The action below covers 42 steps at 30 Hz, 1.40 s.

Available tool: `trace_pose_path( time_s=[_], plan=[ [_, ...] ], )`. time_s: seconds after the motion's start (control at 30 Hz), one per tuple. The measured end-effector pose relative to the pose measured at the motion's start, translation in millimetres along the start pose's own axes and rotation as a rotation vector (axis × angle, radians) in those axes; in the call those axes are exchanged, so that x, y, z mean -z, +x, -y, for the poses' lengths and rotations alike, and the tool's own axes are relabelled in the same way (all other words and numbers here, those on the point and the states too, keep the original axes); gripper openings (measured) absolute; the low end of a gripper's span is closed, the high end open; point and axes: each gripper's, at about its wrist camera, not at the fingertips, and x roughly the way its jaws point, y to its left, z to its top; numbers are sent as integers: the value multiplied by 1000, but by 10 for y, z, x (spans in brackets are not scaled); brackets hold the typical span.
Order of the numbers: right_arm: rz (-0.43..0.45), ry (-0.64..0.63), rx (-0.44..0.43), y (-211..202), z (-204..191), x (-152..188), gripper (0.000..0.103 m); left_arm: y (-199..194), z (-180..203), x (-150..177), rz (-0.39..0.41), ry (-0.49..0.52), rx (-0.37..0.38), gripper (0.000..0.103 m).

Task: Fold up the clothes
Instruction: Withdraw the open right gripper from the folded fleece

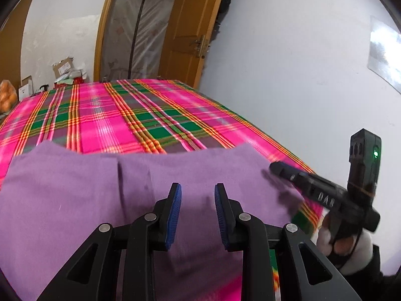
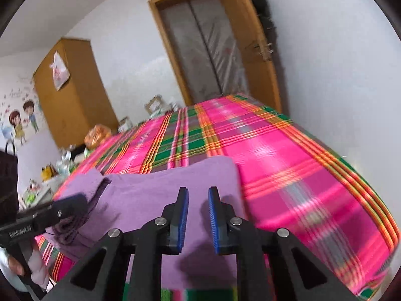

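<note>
A purple garment [image 1: 75, 195] lies flat on the near end of the bed [image 1: 155, 115], soft and fleecy, with a vertical crease near its middle and a bunched, folded edge [image 2: 82, 200] on its left side. The left gripper [image 1: 198, 198] and right gripper [image 2: 198, 200] both hover over it with blue pads spread, pinching nothing — "GenRobot.AI" reads on the left one's side, "DAS" on the right's. The bed wears a pink-and-green plaid sheet; beyond it stand a wooden door [image 1: 190, 25], a wardrobe [image 2: 72, 95] and white walls with cartoon stickers [image 2: 22, 120].

Black linkage gripper [image 1: 198, 215] — ribbed blue pads [image 1: 174, 215], silver pivot screws [image 1: 150, 217] — white sleeve [image 1: 361, 245].
</note>
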Motion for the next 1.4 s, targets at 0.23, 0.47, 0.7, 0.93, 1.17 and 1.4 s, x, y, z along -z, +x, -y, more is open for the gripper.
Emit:
trace_pose_path(
  time_s=[0.23, 0.47, 0.7, 0.93, 1.17, 1.4],
  plan=[
    [-70, 108, 11, 226, 154, -48, 18, 438, -97, -189, -92, -47, -28, 29],
    [-26, 270, -32, -49, 611, 51, 28, 360, -89, -129, -87, -38, -32, 29],
    [-57, 350, -151, -126, 801, 113, 41, 106, 116, 147, -57, 19, -21, 29],
    [-143, 241, -141, -33, 601, 77, 44, -148, 193, 456, -1, 64, -21, 29],
    [-222, 209, -197, -123, 545, 109, 44, -219, 184, 525, 12, 55, -8, 29],
    [-317, 251, -257, -217, 510, 171, 46, -250, 145, 514, 21, 38, 5, 29]
  ],
)
